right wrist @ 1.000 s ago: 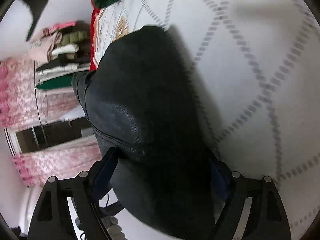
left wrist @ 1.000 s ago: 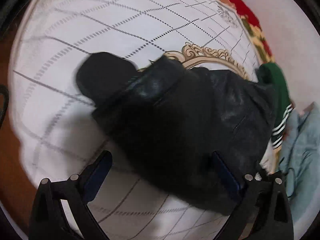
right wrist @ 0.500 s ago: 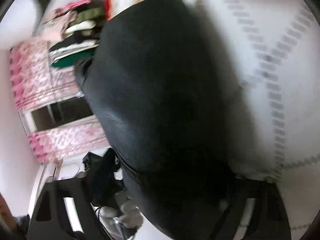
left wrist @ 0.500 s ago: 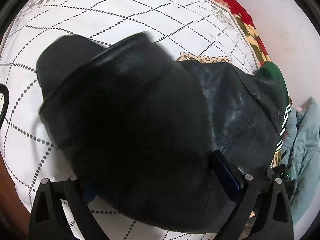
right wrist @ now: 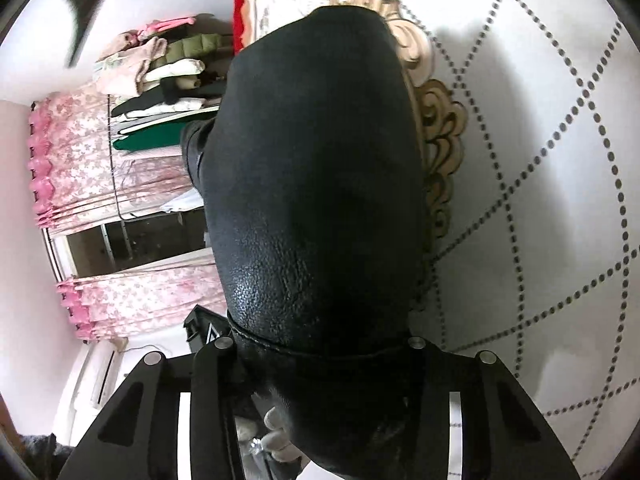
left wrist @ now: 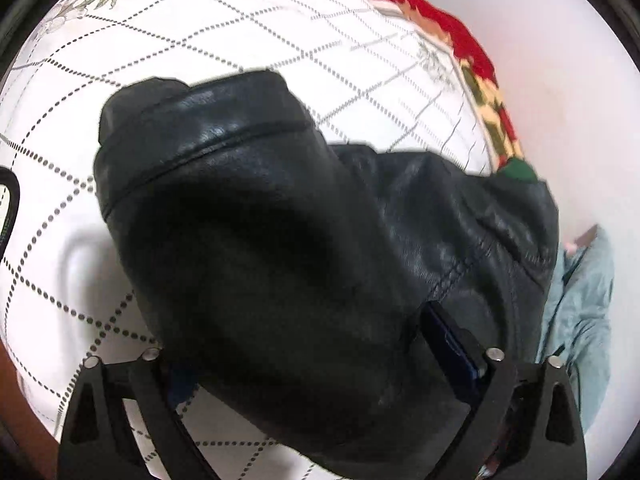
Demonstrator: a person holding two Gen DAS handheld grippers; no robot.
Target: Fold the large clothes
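Observation:
A black leather jacket [left wrist: 280, 248] lies bunched on a white bedspread with dotted diamond lines [left wrist: 280, 20]. My left gripper [left wrist: 320, 344] has the jacket's thick fold between its wide-set fingers; one blue pad [left wrist: 448, 332] shows at the right, the left one is hidden. In the right wrist view the same jacket [right wrist: 320, 168] fills the middle and runs down between the fingers of my right gripper [right wrist: 320, 344], which is closed on its hem.
A green garment [left wrist: 518, 170] and a pale blue garment [left wrist: 580, 320] lie at the bed's right edge. A red patterned blanket [left wrist: 472, 52] borders the far side. A shelf of folded clothes [right wrist: 160, 92] and pink curtains [right wrist: 80, 168] stand beyond the bed.
Both grippers have lifted and carried the jacket's fold forward over the rest of the garment. The right gripper has closed in on the hem and the view has swung toward the bed.

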